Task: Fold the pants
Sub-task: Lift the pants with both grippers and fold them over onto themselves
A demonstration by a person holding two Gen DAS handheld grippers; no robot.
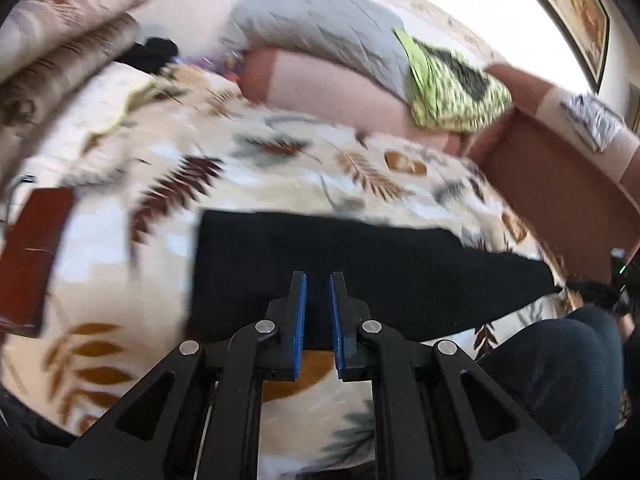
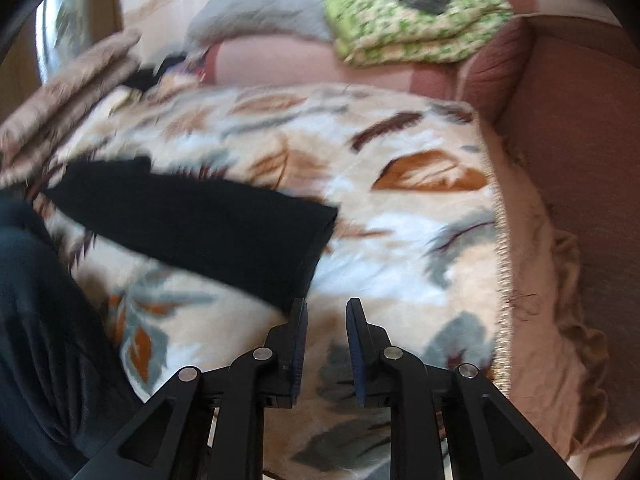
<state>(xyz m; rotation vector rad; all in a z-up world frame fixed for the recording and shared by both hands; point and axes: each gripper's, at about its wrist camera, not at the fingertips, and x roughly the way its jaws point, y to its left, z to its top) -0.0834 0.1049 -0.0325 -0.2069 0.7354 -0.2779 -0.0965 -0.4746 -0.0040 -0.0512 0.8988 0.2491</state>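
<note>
A cream plush blanket printed with brown, rust and grey leaves (image 1: 256,168) covers a wide seat, and both views are smeared by motion blur. Along its far edge runs a pink upholstered backrest (image 1: 328,88), topped by a grey quilted cushion (image 1: 320,28) and a folded green-and-cream patterned blanket (image 2: 408,28) just beside it. At the right edge stands a reddish-brown upholstered armrest (image 2: 580,152), with a fringed beige throw (image 2: 560,300) draped below it. Striped beige cushions (image 1: 60,40) stack at the far left corner. A dark-framed picture (image 1: 576,12) hangs on the bright white wall.
</note>
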